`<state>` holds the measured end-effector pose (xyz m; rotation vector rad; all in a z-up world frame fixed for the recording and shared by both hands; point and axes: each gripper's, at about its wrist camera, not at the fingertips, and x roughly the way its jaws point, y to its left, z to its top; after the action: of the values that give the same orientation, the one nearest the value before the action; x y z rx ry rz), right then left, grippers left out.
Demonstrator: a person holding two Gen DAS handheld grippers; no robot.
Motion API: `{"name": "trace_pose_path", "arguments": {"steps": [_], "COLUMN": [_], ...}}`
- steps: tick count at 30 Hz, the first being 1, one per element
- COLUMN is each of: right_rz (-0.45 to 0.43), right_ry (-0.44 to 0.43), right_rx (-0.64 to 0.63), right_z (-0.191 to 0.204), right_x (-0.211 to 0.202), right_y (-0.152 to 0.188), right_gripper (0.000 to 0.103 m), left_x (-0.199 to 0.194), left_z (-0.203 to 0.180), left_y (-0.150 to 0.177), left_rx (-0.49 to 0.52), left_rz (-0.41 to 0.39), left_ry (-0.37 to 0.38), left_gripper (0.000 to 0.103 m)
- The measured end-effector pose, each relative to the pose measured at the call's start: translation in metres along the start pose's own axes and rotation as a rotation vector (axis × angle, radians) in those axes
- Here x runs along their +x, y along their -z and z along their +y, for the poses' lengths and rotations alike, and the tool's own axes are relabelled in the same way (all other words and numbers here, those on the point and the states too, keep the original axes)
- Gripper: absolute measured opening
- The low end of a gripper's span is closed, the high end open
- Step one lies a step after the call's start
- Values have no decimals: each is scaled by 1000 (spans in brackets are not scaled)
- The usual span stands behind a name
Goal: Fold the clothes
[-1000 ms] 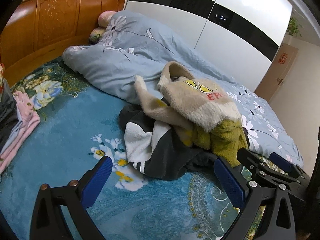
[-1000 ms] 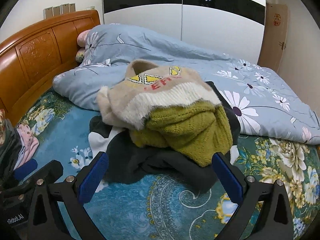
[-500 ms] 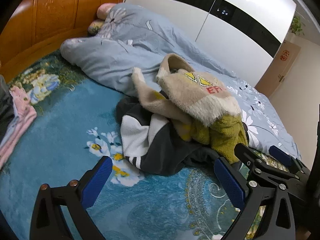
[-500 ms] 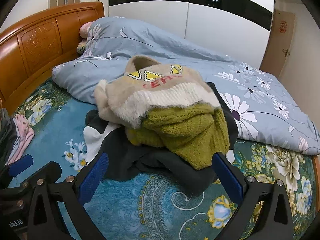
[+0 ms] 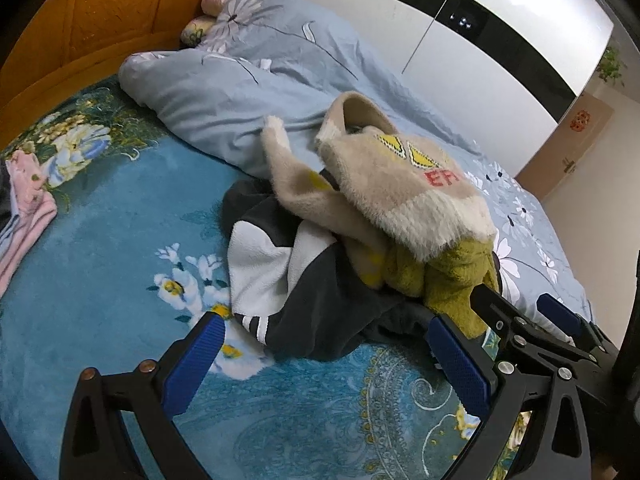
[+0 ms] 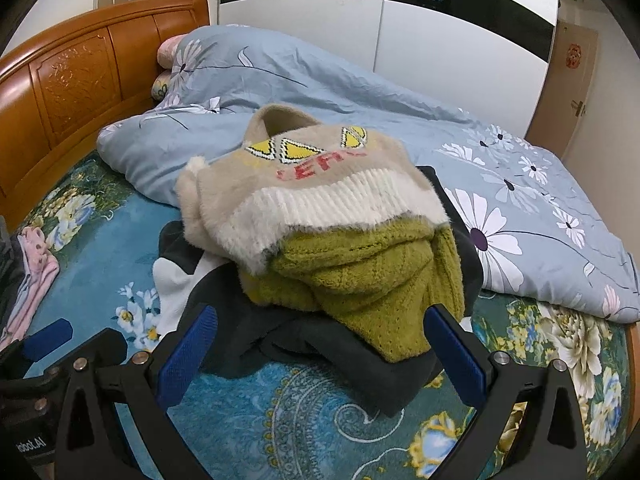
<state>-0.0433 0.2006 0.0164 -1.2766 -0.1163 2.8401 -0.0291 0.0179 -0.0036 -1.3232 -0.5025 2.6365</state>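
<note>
Heap of three unfolded garments mid-bed on blue floral bedspread point(image 6: 280, 420): beige fuzzy sweater point(image 6: 312, 184) on top, olive knit sweater point(image 6: 360, 280) beneath it, dark grey-and-white garment point(image 5: 304, 280) at bottom. Left claw point(image 5: 332, 364) spread wide, empty, near heap's front edge. Right claw point(image 6: 320, 352) spread wide, empty, just before olive knit. One grey-blue flowered duvet point(image 6: 500, 160) bunched behind heap. Pink clothes point(image 5: 24, 200) at left edge. Wooden headboard point(image 6: 80, 80) beyond.

Carved wooden headboard point(image 6: 80, 80), white wardrobe point(image 6: 460, 52) with black band, beige door point(image 6: 568, 80)
</note>
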Motion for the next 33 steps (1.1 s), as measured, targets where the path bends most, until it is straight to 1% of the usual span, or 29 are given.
{"name": "trace_pose_path", "arguments": {"steps": [7, 10, 16, 19, 22, 24, 26, 29, 33], "right_rz": [20, 26, 26, 27, 25, -12, -37, -34, -34], "right_ry": [-1, 7, 3, -8, -28, -47, -55, -98, -57], "right_rx": [-8, -15, -20, -30, -47, -71, -123, -228, -340], "right_z": [-2, -2, -3, 0, 3, 8, 21, 56, 100], "right_x": [12, 14, 15, 16, 17, 14, 16, 35, 72], "right_y": [-3, -2, 1, 2, 2, -3, -14, -35, -61], "right_gripper": [103, 103, 103, 103, 103, 103, 103, 103, 102], "left_x": [6, 5, 2, -3, -15, -23, -27, -32, -40], "left_z": [-1, -4, -4, -1, 13, 28, 44, 64, 82], "left_y": [1, 2, 5, 8, 12, 15, 17, 21, 27], "left_rx": [5, 18, 29, 47, 64, 42, -2, -65, -95], "left_rz": [2, -11, -21, -43, -97, -128, -137, -134, -126], "left_ry": [-7, -23, -27, -51, -101, -123, -124, -111, -114], "left_gripper": [103, 103, 103, 103, 103, 103, 103, 103, 103]}}
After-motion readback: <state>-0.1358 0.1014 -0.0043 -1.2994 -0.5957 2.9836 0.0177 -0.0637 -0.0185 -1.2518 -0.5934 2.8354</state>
